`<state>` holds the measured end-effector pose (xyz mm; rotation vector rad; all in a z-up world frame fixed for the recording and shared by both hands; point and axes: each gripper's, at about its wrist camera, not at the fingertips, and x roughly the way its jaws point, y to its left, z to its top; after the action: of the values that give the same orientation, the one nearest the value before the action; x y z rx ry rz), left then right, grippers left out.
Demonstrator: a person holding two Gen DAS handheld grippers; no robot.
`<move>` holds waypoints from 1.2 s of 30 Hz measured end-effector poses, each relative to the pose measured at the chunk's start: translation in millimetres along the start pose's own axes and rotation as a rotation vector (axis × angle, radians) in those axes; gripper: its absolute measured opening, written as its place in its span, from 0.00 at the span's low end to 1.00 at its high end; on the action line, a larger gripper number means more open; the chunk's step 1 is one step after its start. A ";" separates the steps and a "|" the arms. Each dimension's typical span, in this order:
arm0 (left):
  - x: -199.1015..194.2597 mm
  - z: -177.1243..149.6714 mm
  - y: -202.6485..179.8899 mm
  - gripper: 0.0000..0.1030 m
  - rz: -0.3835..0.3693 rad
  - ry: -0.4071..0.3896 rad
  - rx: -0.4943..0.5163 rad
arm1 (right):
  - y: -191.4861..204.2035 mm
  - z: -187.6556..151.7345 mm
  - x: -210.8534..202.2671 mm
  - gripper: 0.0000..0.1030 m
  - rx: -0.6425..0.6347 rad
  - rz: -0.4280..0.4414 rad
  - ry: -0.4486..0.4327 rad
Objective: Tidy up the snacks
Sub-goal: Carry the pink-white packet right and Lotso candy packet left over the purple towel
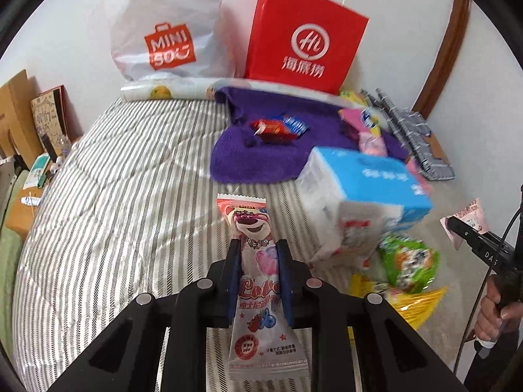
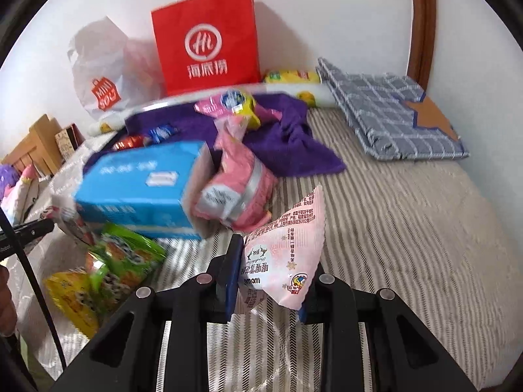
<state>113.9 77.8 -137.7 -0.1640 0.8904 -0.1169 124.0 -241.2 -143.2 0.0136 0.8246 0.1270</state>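
- Presently, both grippers are loaded. The left gripper (image 1: 258, 254) has its jaws clamped on a pink bear-print snack packet (image 1: 256, 281), held upright above the striped bed cover (image 1: 114, 196).
- The right gripper (image 2: 271, 261) has its jaws closed on a pale pink triangular snack packet (image 2: 287, 251), also held off the bed.
- Sorting appears to be at an early stage. A purple towel (image 1: 261, 156) near the head of the bed carries only a red wrapper (image 1: 271, 129) and a blue wrapper (image 1: 295, 124), plus a pink-and-yellow packet (image 2: 228, 103) at its edge.
- Unsorted stock remains heaped between the grippers: a blue tissue box (image 2: 140, 189), a pink packet (image 2: 238, 192) touching it, a green packet (image 2: 127, 254) and a yellow packet (image 2: 72, 297) just below.
- A red paper bag (image 1: 304, 39) and a white plastic bag (image 1: 170, 29) stand against the wall; whether either is a destination cannot be determined.
- Judgement: most of the pile is left, and both held packets are not yet placed.
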 end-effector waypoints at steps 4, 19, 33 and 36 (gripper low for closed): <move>-13.2 14.2 -11.3 0.20 0.007 -0.049 0.028 | 6.7 14.8 -15.1 0.27 -0.013 0.002 -0.040; -4.7 92.7 -34.4 0.20 0.021 -0.142 0.032 | 17.4 101.3 -10.6 0.27 -0.009 0.035 -0.135; 41.3 161.9 -35.7 0.20 -0.020 -0.143 -0.010 | 13.5 163.3 43.5 0.27 -0.006 0.043 -0.138; 56.4 169.3 -35.5 0.20 -0.047 -0.143 -0.018 | 11.9 167.4 61.1 0.27 -0.010 0.043 -0.122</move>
<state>280.1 49.3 -69.4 -0.2076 0.7456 -0.1388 286.5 -215.9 -73.4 0.0298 0.7023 0.1694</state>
